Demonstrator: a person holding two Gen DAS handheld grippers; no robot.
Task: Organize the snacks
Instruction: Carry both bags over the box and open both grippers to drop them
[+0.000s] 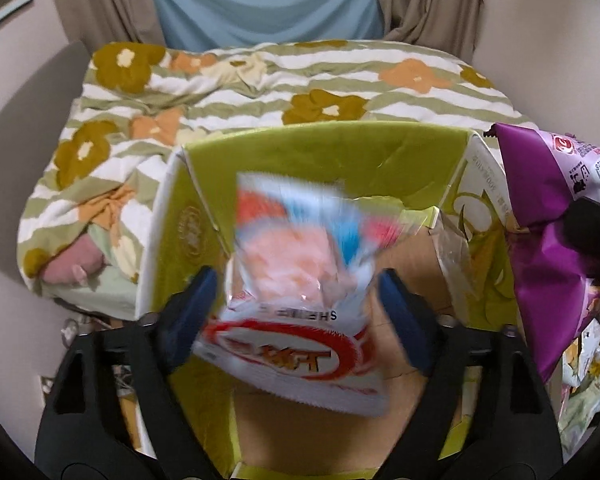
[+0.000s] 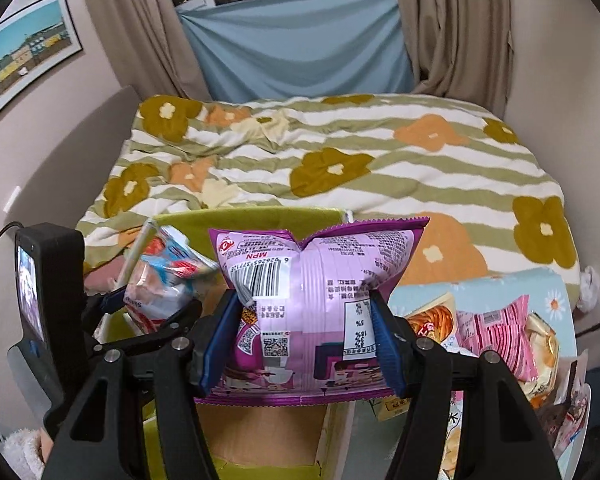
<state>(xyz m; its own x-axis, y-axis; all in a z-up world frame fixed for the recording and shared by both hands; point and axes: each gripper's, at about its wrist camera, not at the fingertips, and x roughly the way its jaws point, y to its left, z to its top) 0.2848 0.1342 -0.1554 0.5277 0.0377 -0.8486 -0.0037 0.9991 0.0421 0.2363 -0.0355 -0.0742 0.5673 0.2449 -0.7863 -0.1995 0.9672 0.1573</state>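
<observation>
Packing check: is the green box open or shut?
Open: green box flaps stand up, its brown floor visible below the bag.

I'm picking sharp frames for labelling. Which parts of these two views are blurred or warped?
Left wrist view: the white-and-red snack bag over the green box is motion-smeared, its print unreadable. Right wrist view: the purple bag is sharp, its barcode legible. Both views: fisheye bending, dark corners.

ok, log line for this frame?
left fingers: open, white snack bag over green box | right fingers: clamp purple snack bag
</observation>
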